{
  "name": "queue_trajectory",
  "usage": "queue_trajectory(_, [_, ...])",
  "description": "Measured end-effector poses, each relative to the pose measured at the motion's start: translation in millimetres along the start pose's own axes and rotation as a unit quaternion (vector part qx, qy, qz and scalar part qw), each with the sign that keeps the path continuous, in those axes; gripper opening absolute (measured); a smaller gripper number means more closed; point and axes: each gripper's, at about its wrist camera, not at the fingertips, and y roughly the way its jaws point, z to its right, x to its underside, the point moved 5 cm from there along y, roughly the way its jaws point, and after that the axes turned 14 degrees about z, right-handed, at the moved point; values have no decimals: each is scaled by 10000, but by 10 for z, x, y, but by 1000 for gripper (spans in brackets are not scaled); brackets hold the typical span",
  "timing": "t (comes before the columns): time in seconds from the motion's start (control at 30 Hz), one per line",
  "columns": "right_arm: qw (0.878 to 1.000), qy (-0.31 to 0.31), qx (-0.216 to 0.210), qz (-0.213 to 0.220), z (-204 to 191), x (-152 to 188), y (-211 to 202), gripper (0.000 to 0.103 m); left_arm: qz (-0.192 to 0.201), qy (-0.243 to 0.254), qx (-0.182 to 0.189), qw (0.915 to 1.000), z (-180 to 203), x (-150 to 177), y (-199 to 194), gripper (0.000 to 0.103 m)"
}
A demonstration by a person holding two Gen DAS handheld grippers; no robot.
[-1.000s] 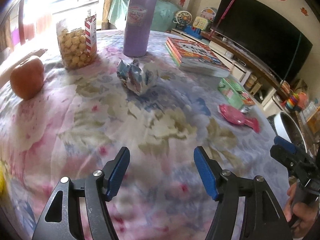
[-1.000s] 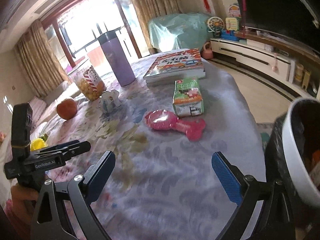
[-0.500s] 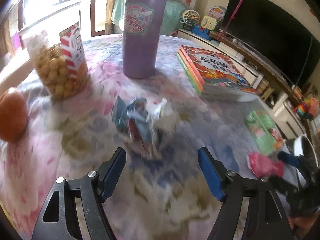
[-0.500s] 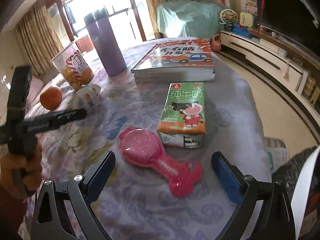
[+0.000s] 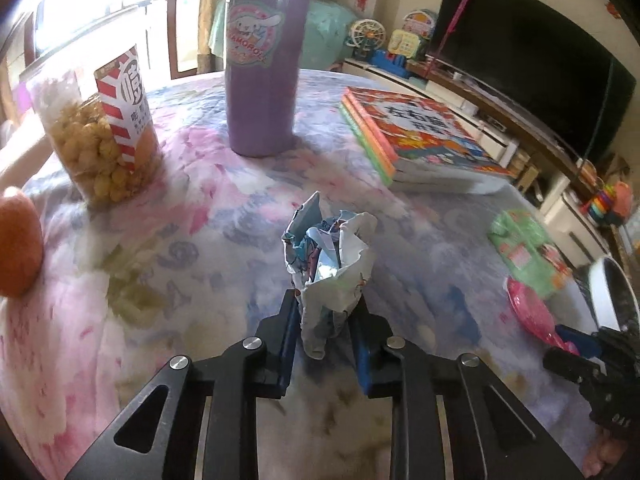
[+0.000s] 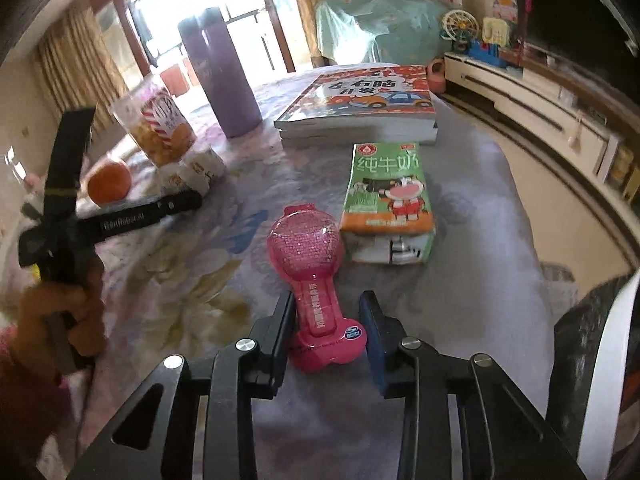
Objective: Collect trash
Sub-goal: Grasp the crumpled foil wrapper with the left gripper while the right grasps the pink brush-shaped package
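Observation:
A crumpled blue-and-white wrapper point(image 5: 332, 264) stands on the floral tablecloth point(image 5: 168, 280). My left gripper point(image 5: 326, 312) is shut on its lower part. A pink plastic container with a handle point(image 6: 314, 276) lies on the cloth in the right wrist view. My right gripper point(image 6: 328, 312) is closed around its handle end. A green milk carton point(image 6: 388, 200) lies flat just beyond it; it also shows in the left wrist view point(image 5: 528, 248). A white-rimmed bin with a black liner point(image 6: 612, 360) stands at the table's right edge.
A purple flask point(image 5: 262, 56), a snack jar point(image 5: 100, 136), an orange point(image 5: 16, 240) and a stack of books point(image 5: 420, 136) stand further back. A TV and a low cabinet are to the right of the table.
Both grippers moved forward and closed: the left one on the crumpled wrapper, the right one on the pink container's handle.

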Motion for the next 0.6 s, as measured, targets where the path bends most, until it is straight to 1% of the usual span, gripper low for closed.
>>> queue_trajectory(0.17, [9995, 281, -126, 21, -83, 122, -263, 33, 22, -95, 342, 9994, 139, 167, -372, 23])
queue_trajectory(0.3, [9997, 175, -160, -92, -196, 239, -376, 37, -1, -180, 571, 9982, 201, 362, -707, 23])
queue_trajectory(0.33, [9999, 71, -117, -101, -222, 252, -379, 41, -17, -184, 587, 9981, 203, 396, -759, 23])
queue_trajectory(0.37, [9999, -80, -27, -104, -249, 263, -375, 54, -36, -192, 604, 9980, 197, 438, -816, 23])
queue_trajectory(0.43, [9997, -229, 38, -57, -281, 247, -357, 64, -69, -212, 607, 9979, 165, 503, -922, 23])
queue_trajectory(0.53, [9988, -471, 99, 20, -328, 224, -304, 63, -92, -273, 573, 9979, 94, 570, -1057, 23])
queue_trajectory(0.6, [9986, -498, 136, -77, -320, 249, -216, 60, -95, -289, 528, 9981, 47, 597, -1126, 23])
